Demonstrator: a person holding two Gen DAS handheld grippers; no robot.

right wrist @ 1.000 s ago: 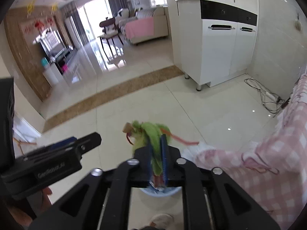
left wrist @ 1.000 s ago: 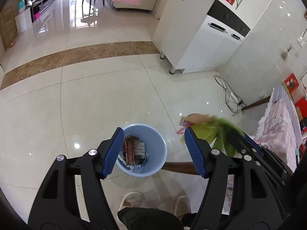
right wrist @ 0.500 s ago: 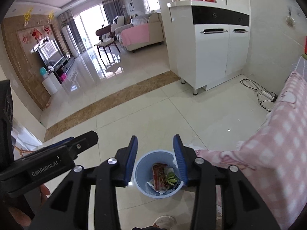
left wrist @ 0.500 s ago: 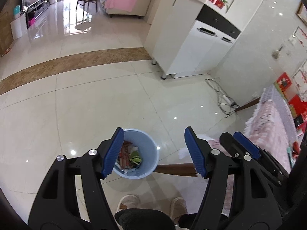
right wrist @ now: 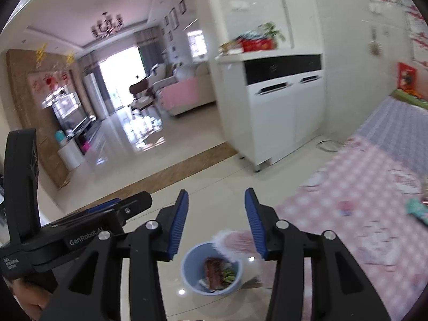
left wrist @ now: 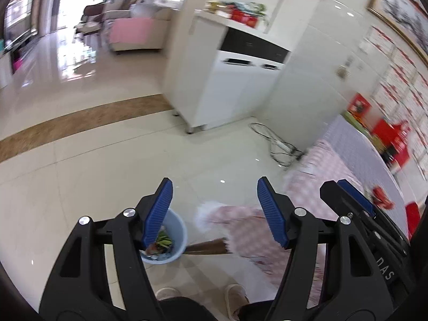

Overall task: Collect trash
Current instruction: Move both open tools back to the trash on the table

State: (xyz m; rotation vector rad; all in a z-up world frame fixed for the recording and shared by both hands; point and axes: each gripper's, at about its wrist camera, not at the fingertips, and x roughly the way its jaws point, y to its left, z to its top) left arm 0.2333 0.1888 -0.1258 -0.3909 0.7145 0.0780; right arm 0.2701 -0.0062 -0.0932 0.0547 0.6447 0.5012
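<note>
Down on the pale tiled floor (right wrist: pixel 214 176) sits the light blue trash bin (right wrist: pixel 193 272), round and open-topped, holding a reddish-brown wrapper (right wrist: pixel 214 268) with green scraps (right wrist: pixel 229 273) beside it. From the right wrist view the bin lies below and between the fingers, its whole mouth on show; the right gripper (right wrist: pixel 216 220) has its blue pads spread wide, nothing between them. The left gripper (left wrist: pixel 215 215) is spread wide too and empty, and in its view the bin (left wrist: pixel 178 236) hides partly behind the left finger, only the green scraps (left wrist: pixel 163 241) and a sliver of the contents peeking out. That left view alone catches the person's slippers (left wrist: pixel 235 294) at the bottom edge and a tangle of cable (left wrist: pixel 278 144) by the wall. The right view alone shows the chandelier (right wrist: pixel 107 25). A pink checked tablecloth (right wrist: pixel 369 200) spreads right of the fingers, its fringe touching the bin's rim.
</note>
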